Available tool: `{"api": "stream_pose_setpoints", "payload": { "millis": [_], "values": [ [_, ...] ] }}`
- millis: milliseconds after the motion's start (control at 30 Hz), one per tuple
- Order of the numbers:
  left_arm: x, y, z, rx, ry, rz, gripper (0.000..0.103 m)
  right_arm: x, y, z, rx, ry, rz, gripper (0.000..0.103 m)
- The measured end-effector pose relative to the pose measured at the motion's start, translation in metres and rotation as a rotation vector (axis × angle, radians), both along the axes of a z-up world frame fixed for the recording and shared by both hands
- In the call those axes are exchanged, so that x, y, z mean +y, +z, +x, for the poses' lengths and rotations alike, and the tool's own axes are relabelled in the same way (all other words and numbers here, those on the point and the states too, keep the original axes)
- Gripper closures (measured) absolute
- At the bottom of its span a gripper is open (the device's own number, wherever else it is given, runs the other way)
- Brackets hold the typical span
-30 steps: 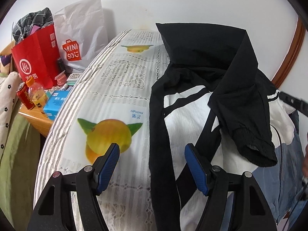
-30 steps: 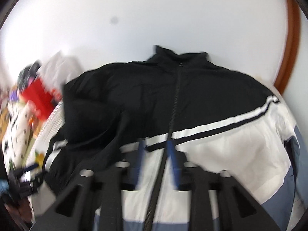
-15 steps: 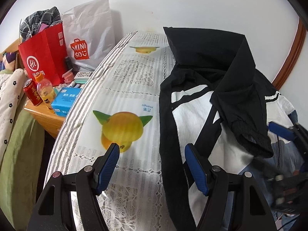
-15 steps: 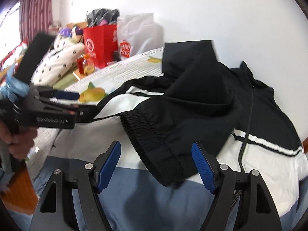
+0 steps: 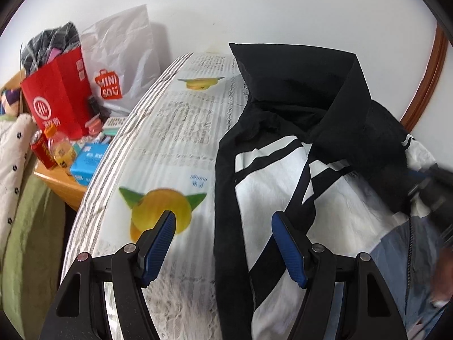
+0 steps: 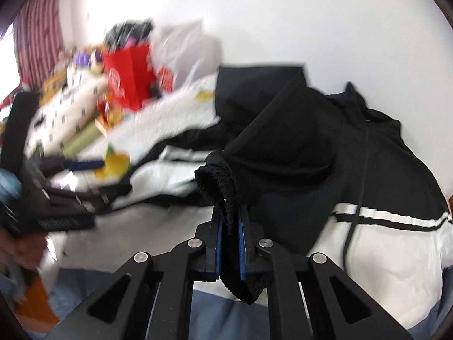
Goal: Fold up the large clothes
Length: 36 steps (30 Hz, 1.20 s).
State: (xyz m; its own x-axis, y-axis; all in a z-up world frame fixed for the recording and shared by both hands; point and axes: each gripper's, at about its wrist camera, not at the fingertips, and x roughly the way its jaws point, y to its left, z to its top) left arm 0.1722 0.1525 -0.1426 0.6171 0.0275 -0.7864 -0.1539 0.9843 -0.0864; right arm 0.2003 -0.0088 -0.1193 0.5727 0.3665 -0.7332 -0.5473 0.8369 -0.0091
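The jacket (image 6: pixel 354 175), black on top, white in the middle and blue-grey at the hem, lies front-up on the bed (image 5: pixel 175 130), collar toward the wall. Its sleeve (image 6: pixel 271 147) is folded in across the chest, and the elastic cuff (image 6: pixel 223 187) sits pinched between the blue pads of the right gripper (image 6: pixel 230 226), whose jaws are nearly together on the fabric. Holding the cuff probably lets the person drag the sleeve flat over the body, so the fold stays narrow.

The left gripper (image 5: pixel 223 243) hovers with its jaws wide and nothing between them, straddling the folded black side edge of the jacket near the orange print on the bedspread; likely it waits to pin or take that edge.

Half a second ago the right gripper was wide apart just short of the cuff; now it has shut on it. The left gripper has hardly shifted. Beyond the bed stand a red bag (image 5: pixel 56 90) and a white Miniso bag (image 5: pixel 121 65).
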Motion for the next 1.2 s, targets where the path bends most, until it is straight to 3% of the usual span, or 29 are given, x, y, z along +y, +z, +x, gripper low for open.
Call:
{"api": "stream_pose_setpoints", "payload": {
  "millis": [100, 233, 533, 733, 933, 1100, 1200],
  "values": [
    [-0.006, 0.000, 0.012, 0.005, 0.008, 0.040, 0.035, -0.039, 0.029, 0.012, -0.022, -0.084, 0.091, 0.095],
    [-0.007, 0.000, 0.027, 0.004, 0.040, 0.038, 0.035, -0.101, 0.058, 0.037, -0.041, -0.224, 0.180, 0.095],
    [-0.009, -0.009, 0.057, 0.049, 0.100, 0.106, 0.035, -0.217, 0.076, 0.091, -0.055, -0.466, 0.256, 0.096],
    [-0.014, -0.017, 0.063, 0.071, 0.100, 0.130, 0.035, -0.278, 0.067, 0.112, -0.027, -0.598, 0.293, 0.096],
    [-0.015, -0.017, 0.065, 0.073, 0.096, 0.137, 0.035, -0.321, 0.038, 0.121, 0.030, -0.720, 0.249, 0.095],
    [-0.017, -0.016, 0.066, 0.075, 0.097, 0.142, 0.035, -0.344, 0.015, 0.131, 0.130, -0.729, 0.274, 0.092],
    [-0.017, -0.014, 0.066, 0.074, 0.097, 0.138, 0.035, -0.349, 0.007, 0.135, 0.134, -0.761, 0.206, 0.088]
  ]
}}
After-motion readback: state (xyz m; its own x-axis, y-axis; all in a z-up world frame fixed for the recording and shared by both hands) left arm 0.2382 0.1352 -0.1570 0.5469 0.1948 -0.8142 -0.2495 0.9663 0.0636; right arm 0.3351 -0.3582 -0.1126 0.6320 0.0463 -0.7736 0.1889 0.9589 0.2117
